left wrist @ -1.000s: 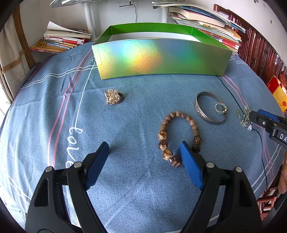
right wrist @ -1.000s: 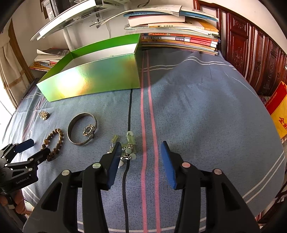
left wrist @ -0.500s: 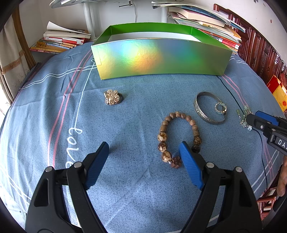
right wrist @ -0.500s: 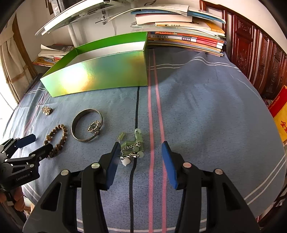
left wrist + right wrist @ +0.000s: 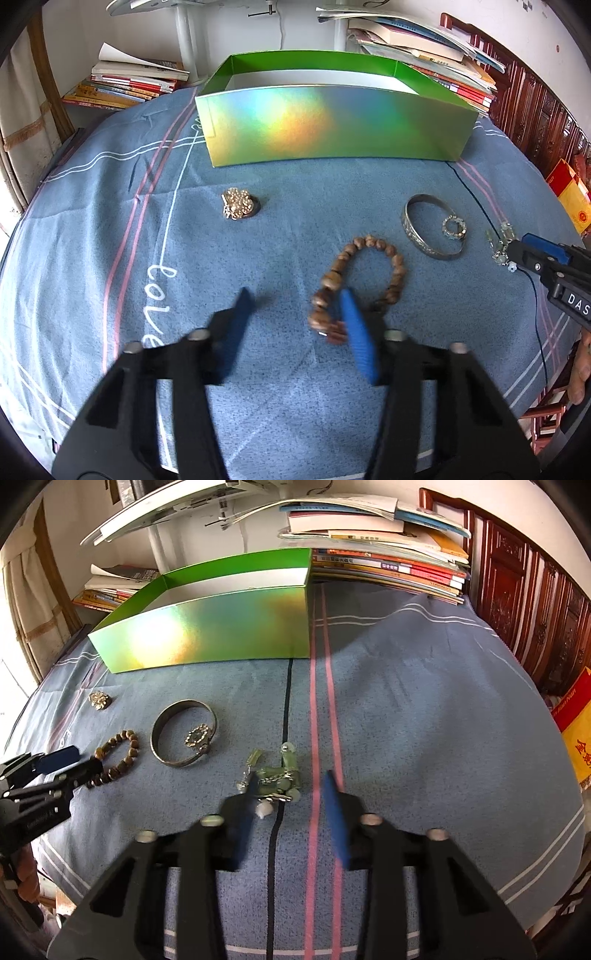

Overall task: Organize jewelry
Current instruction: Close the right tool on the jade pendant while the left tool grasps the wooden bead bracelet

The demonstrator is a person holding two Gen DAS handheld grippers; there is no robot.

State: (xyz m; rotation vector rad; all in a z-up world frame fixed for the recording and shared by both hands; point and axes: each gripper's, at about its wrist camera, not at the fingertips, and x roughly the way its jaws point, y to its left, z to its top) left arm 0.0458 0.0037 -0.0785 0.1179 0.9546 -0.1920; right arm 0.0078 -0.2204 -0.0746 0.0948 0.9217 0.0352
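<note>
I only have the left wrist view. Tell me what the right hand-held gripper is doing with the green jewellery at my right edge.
Observer: The green stone charm bracelet lies on the cloth between the fingers of the right hand-held gripper. The jaws are closing but do not pinch it yet.
Operator: Say which finger is nearer.
Observer: The left finger is right at the bracelet's edge. The right finger stands apart from it, over the two pink stripes in the cloth.
</note>
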